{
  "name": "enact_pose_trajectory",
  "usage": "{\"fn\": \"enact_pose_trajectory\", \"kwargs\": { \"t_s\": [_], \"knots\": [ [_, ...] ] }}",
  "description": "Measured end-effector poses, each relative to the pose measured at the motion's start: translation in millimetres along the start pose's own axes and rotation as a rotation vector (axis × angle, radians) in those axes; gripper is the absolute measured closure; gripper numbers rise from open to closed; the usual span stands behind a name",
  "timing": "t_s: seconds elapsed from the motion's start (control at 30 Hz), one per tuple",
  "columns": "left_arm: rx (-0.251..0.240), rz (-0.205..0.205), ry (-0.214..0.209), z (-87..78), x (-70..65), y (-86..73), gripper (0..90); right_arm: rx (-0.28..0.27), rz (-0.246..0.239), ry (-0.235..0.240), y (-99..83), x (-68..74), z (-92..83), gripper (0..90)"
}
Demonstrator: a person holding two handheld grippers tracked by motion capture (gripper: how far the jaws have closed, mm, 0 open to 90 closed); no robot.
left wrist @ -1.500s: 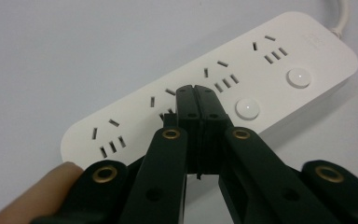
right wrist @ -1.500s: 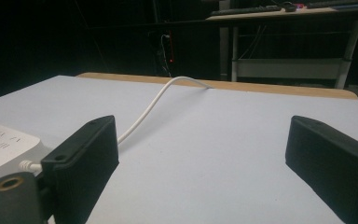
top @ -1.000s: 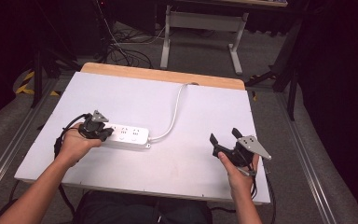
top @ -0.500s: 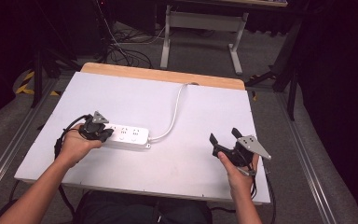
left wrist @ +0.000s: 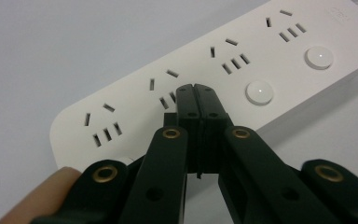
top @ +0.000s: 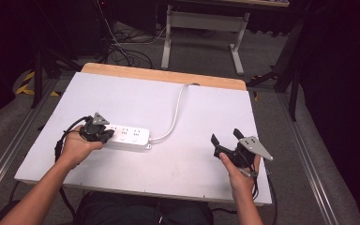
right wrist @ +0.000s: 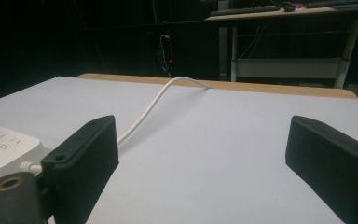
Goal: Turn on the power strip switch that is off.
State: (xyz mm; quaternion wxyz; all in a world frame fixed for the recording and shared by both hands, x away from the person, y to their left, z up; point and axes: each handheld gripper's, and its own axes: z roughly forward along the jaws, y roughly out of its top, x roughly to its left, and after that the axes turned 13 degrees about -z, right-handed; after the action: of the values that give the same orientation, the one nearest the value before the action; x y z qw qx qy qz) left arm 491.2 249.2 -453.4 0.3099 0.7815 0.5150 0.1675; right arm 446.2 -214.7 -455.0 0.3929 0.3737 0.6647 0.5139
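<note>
Lying flat: white three-button power strip [left wrist: 223,70].

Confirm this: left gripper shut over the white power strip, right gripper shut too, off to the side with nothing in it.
One thing is wrong: the right gripper is open, as the right gripper view shows, its jaws wide apart with nothing between them. The left gripper is shut over the power strip.

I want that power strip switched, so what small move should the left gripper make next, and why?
Probably slide the shut left gripper sideways to the nearest round button and press. Its tips sit over the power strip beside that button, not on it.
</note>
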Motion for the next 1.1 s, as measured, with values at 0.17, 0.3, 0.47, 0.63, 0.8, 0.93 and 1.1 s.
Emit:
{"fn": "enact_pose_trajectory", "kwargs": {
  "t_s": [0.17, 0.3, 0.47, 0.63, 0.8, 0.93, 1.1],
  "knots": [
    [-0.002, -0.015, -0.004, 0.4, -0.3, -1.3, 90.0, 0.0, 0.006, -0.003, 0.1, 0.0, -0.5, 9.9],
    [-0.006, -0.016, -0.004, 0.6, 0.7, -1.0, 90.0, -0.002, 0.004, -0.001, 0.3, 0.3, -0.7, 9.9],
    [0.002, -0.027, -0.009, 0.5, 1.1, -0.9, 90.0, -0.003, 0.006, 0.0, 0.4, 0.5, -0.7, 9.8],
    [0.0, -0.032, -0.01, 0.8, 1.0, -1.1, 90.0, -0.005, 0.008, 0.001, 0.5, 0.4, -0.9, 9.9],
    [0.002, -0.034, -0.004, 0.8, 0.4, -1.1, 90.0, -0.003, 0.008, 0.002, 0.3, 0.5, -0.9, 9.8],
    [0.001, -0.041, -0.003, 1.1, 1.2, -0.6, 90.0, -0.003, 0.008, 0.002, 0.3, 0.6, -0.8, 9.8],
    [0.008, -0.043, 0.007, 1.9, -1.5, -1.1, 90.0, -0.003, 0.009, -0.001, 0.2, 0.4, -1.2, 9.8]
  ]
}}
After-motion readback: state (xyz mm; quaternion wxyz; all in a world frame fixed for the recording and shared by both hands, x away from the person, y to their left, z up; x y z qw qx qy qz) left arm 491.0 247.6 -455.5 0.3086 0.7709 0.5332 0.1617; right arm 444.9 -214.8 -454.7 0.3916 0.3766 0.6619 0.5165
